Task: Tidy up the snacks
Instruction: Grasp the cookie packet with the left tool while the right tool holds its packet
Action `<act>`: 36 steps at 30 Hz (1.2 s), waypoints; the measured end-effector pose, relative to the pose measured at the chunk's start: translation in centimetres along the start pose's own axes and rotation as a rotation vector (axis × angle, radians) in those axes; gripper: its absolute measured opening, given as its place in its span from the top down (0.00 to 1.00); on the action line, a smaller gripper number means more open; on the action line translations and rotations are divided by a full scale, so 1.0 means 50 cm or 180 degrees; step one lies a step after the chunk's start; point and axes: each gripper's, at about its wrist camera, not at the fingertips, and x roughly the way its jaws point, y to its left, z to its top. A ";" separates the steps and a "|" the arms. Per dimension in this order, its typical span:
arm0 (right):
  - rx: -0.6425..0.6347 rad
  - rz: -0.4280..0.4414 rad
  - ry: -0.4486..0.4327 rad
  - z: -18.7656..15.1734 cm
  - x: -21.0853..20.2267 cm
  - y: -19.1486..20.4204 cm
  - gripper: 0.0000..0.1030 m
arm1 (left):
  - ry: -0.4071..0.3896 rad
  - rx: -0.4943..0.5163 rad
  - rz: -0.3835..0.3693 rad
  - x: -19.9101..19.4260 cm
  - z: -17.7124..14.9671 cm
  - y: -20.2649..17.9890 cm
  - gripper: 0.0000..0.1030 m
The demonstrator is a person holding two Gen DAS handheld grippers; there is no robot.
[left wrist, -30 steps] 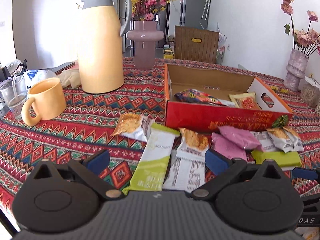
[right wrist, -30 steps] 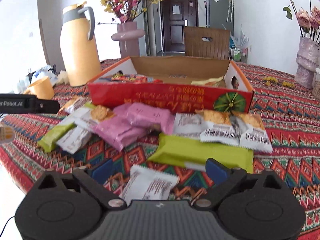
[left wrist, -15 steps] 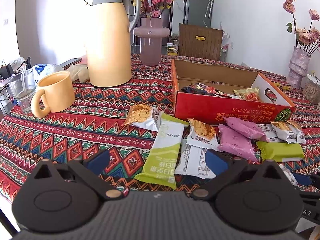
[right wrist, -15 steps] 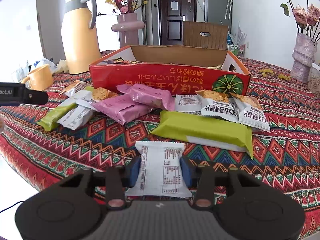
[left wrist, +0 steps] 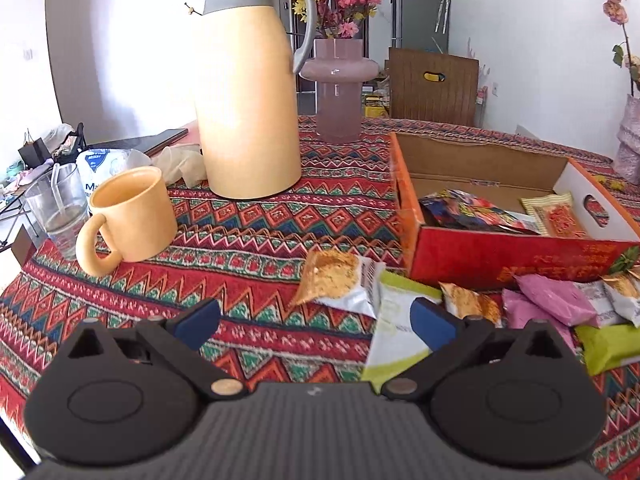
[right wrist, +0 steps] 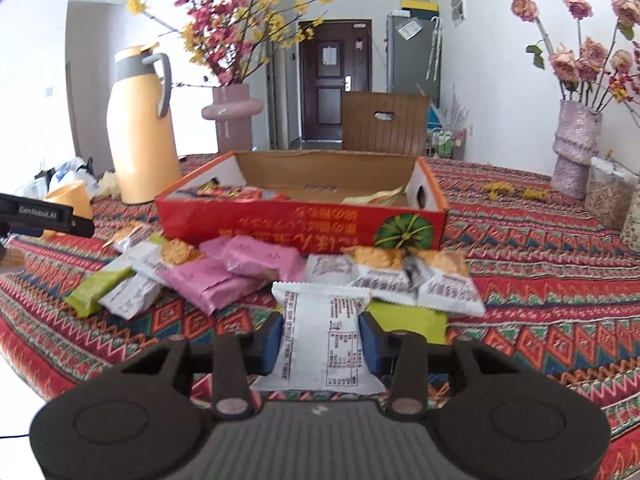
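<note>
My right gripper (right wrist: 322,338) is shut on a white snack packet (right wrist: 322,336), held just above the patterned cloth. Beyond it lie pink packets (right wrist: 224,280), a green bar (right wrist: 408,320) and several white-and-orange packets (right wrist: 400,272), all in front of the red cardboard box (right wrist: 300,220). In the left wrist view my left gripper (left wrist: 316,320) stands open over the cloth with nothing between its fingers. An orange-print packet (left wrist: 340,280) and a light green bar (left wrist: 396,332) lie just ahead of it, left of the box (left wrist: 500,260), which holds a few snacks.
A yellow thermos jug (left wrist: 248,96), a yellow mug (left wrist: 128,216), a glass (left wrist: 56,204) and a pink vase (left wrist: 340,88) stand on the left half of the table. Another vase with dried roses (right wrist: 576,148) and jars stand at the far right.
The right jaws closed on the white packet and lifted it slightly. The left gripper, still open, swung left, so the mug and jug now fill more of its view.
</note>
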 end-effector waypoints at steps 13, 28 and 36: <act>0.0231 -0.0348 -0.0168 0.041 0.027 -0.085 0.61 | 0.0352 0.0046 -0.0020 0.142 0.047 -0.002 0.00; 0.0326 -0.0446 -0.0121 0.050 0.057 -0.110 0.61 | 0.0574 -0.0041 -0.0210 0.222 0.051 0.007 0.23; 0.0328 -0.0435 -0.0100 0.051 0.066 -0.109 0.61 | 0.0538 0.0021 -0.0414 0.220 0.043 0.012 0.52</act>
